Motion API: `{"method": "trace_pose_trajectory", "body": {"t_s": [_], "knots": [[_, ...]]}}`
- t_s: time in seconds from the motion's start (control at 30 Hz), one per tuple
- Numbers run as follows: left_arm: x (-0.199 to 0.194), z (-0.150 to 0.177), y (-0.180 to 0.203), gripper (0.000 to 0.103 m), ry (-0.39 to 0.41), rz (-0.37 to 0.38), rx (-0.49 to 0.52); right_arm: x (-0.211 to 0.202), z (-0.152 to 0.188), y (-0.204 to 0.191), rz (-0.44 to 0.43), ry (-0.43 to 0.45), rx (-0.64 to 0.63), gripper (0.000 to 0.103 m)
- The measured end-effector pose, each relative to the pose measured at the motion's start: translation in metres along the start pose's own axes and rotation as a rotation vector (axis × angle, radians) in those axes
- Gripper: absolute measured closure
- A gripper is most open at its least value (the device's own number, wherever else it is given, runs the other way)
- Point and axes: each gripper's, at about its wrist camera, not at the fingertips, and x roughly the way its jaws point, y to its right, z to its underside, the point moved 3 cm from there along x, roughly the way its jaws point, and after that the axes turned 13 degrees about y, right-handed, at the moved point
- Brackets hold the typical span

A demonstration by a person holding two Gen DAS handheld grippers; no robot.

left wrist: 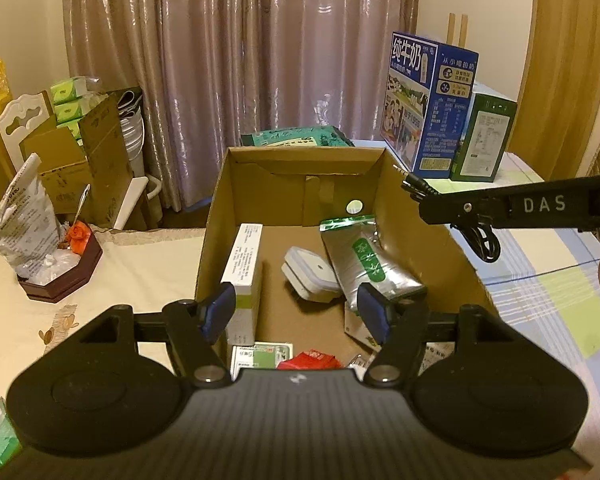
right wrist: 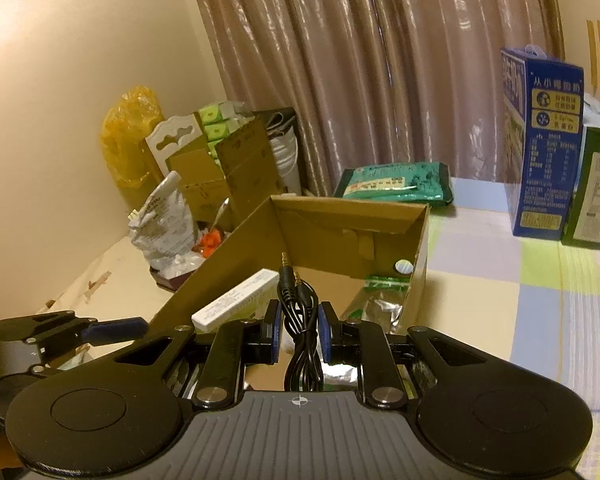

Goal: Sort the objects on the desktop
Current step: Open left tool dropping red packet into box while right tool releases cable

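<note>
Coiled black cable [right wrist: 300, 320] above brown cardboard box [right wrist: 380, 216]

tongs [left wrist: 298, 312]: black arms | blue pads | silver screws | "DAS" lettering

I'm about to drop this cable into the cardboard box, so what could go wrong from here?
1. The right gripper pinches the black audio cable only at mid-coil; its loops hang loose and could snag on the cardboard box rim.
2. The left gripper sits open inside the box near the white carton and silver pouch, so the cable may land on it.
</note>
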Motion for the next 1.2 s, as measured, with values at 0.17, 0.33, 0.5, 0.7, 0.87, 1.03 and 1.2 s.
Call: {"method": "trace_pose_trajectory", "body": {"t_s": [0.17, 0.33, 0.5, 0.7, 0.87, 1.03, 1.2], "knots": [[-0.003, 0.002, 0.000, 0.041, -0.002, -0.003, 0.007, 0.003, 0.002, -0.004, -0.008, -0.010, 0.011, 0.087], [-0.006, 0.002, 0.001, 0.041, 0.001, 0.002, 0.012, 0.006, 0.002, -0.009, -0.013, -0.012, 0.017, 0.087], [-0.007, 0.002, 0.001, 0.041, 0.002, 0.003, 0.010, 0.009, 0.001, -0.012, -0.011, -0.014, 0.029, 0.087], [-0.008, 0.002, 0.001, 0.038, 0.000, -0.003, 0.009, 0.010, -0.003, -0.015, -0.029, 0.007, 0.059, 0.068], [-0.010, 0.002, -0.001, 0.033, 0.000, -0.017, 0.012, 0.001, -0.005, -0.008, -0.005, 0.030, 0.070, 0.044], [-0.016, 0.001, 0.002, 0.027, 0.008, -0.022, 0.011, -0.014, -0.002, 0.003, 0.028, 0.025, 0.112, 0.038], [-0.029, -0.005, 0.006, 0.019, 0.025, -0.033, 0.007, -0.037, 0.003, 0.007, 0.059, 0.027, 0.135, 0.021]]}}
